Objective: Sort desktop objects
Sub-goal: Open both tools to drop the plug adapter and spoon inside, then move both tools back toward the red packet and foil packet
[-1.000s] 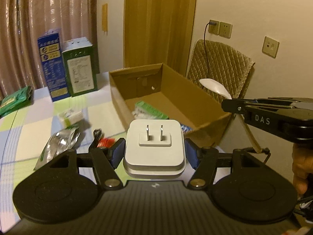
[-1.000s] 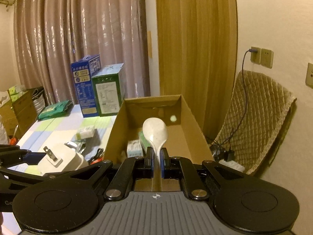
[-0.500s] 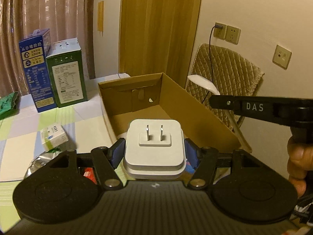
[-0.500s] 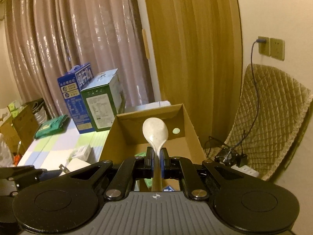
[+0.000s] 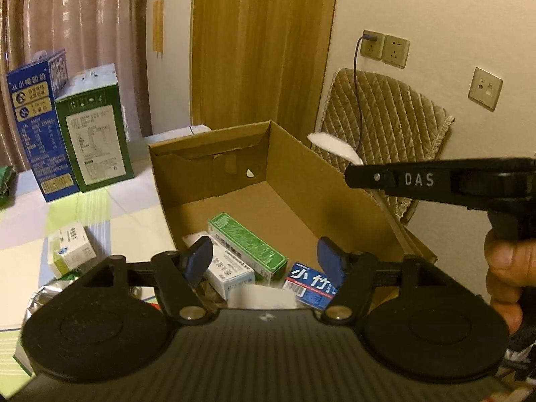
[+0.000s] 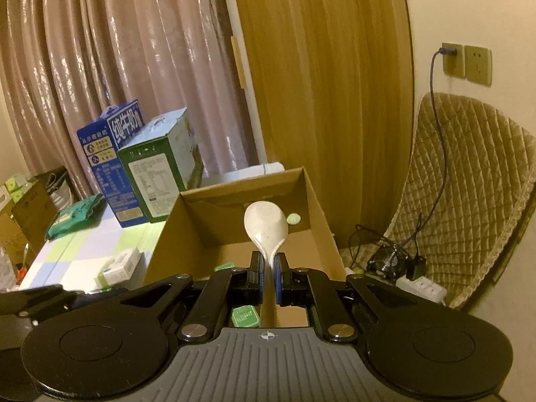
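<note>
Pale checked cloth covers the table [image 5: 100,207], with pink curtains [image 6: 117,67] and a wooden door [image 6: 321,83] behind it. At the table's far left stand 2 cartons, a blue one [image 5: 37,127] and a green one [image 5: 95,134]. My cardboard box [image 5: 207,157] sits open at the table's right edge, next to a quilted chair [image 6: 469,181].

My left gripper [image 5: 264,259] hovers over the box's near end. Its jaws are opening, and nothing is pinched between the blue pads [image 5: 197,263]. Just below them a white block [image 5: 261,296] lies in the box, blurred and partly hidden, so I cannot tell what it is. Beside it lie a green pack [image 5: 248,246], a white pack [image 5: 231,273] and a blue pack [image 5: 310,284]. On the cloth left of the box lies another small white pack [image 5: 70,248].

My right gripper [image 6: 267,276] is clamped tight on the handle of a white spoon [image 6: 266,226], its bowl raised over the box's right side. My right hand [image 5: 506,268] shows at the edge of the left view.
</note>
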